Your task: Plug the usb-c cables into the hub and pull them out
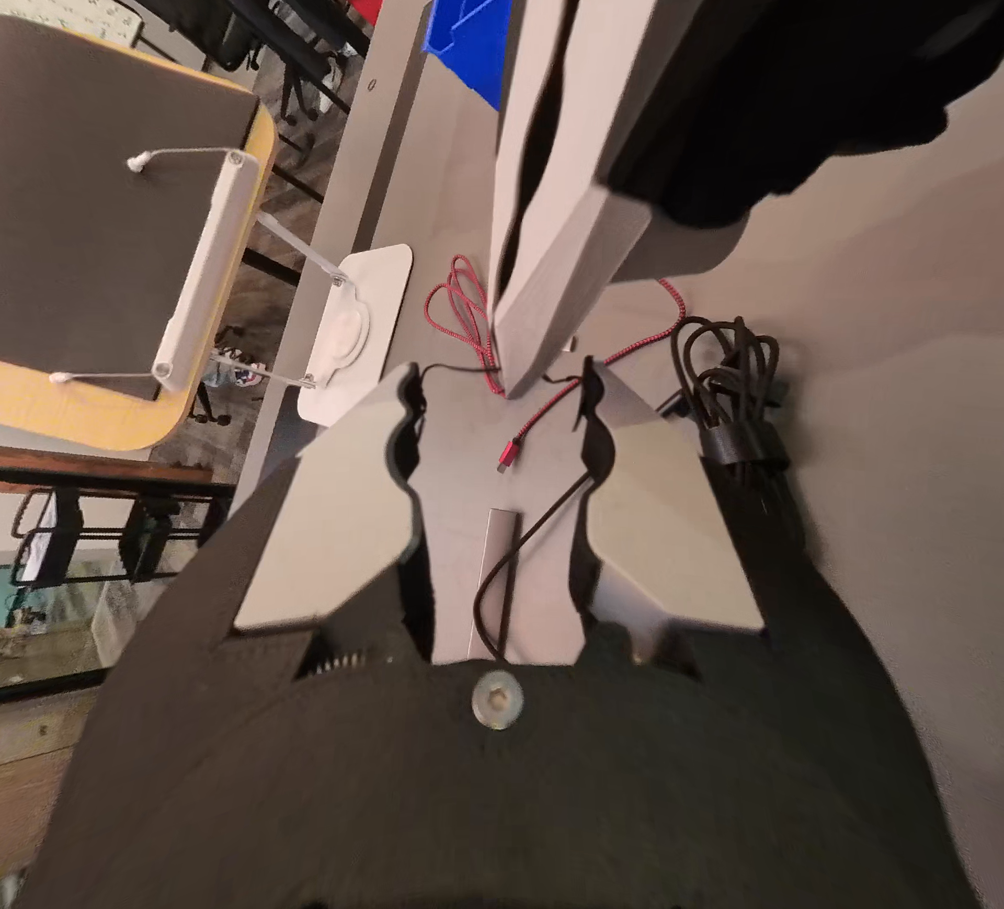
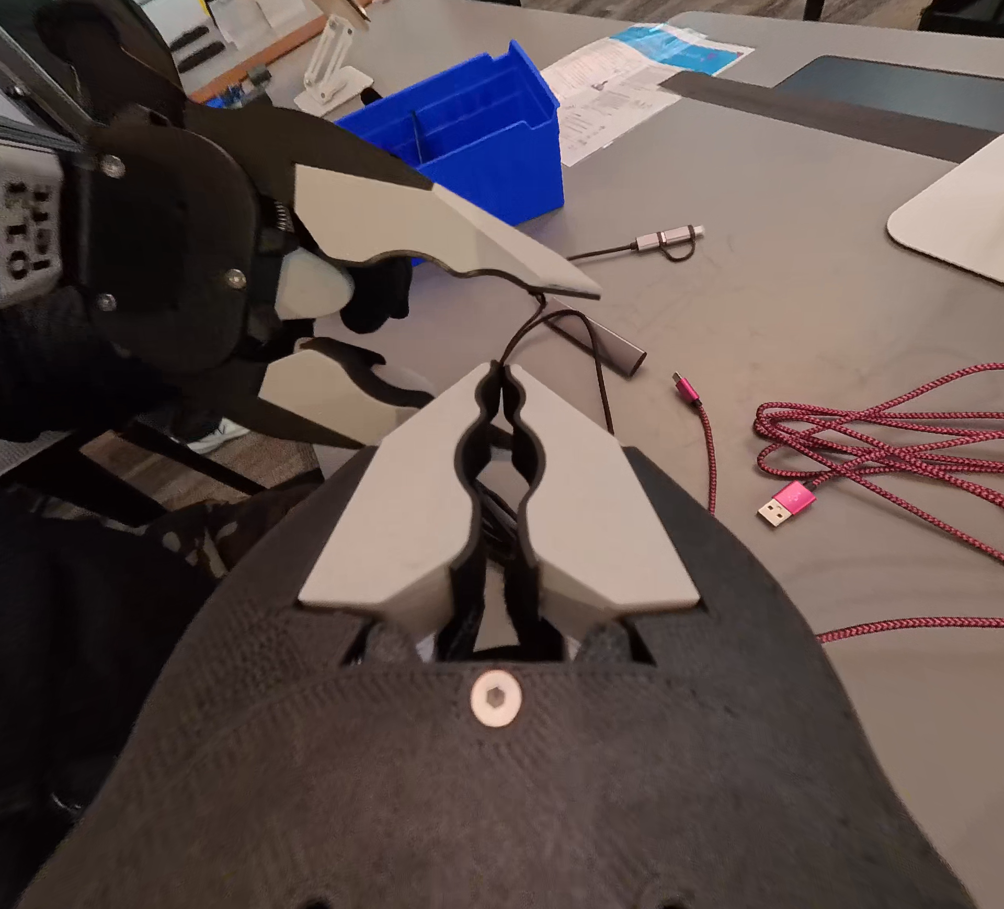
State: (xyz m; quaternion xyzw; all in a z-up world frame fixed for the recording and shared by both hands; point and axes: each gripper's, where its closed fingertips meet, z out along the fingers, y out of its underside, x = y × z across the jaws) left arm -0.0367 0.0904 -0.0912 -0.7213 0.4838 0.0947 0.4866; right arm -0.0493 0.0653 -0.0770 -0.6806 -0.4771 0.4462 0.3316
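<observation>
- Right gripper (image 2: 501,371), low centre of the right wrist view, is clenched on the thin black cable (image 2: 597,383) at its fingertips.
- Left gripper (image 1: 502,377) is spread wide, grasping nothing; the hub (image 1: 497,551) lies between its fingers on the grey surface (image 1: 869,394).
- In the right wrist view the hub (image 2: 614,342) is a slim grey bar, long axis running from mid-frame down to the right, its end facing lower right.
- Just right of it lies the red braided cable (image 2: 869,448), its small plug (image 2: 685,387) pointing up-left towards the hub.
- Farther off, a grey adapter plug (image 2: 671,237).
- A blue bin (image 2: 489,149) stands upper centre.
</observation>
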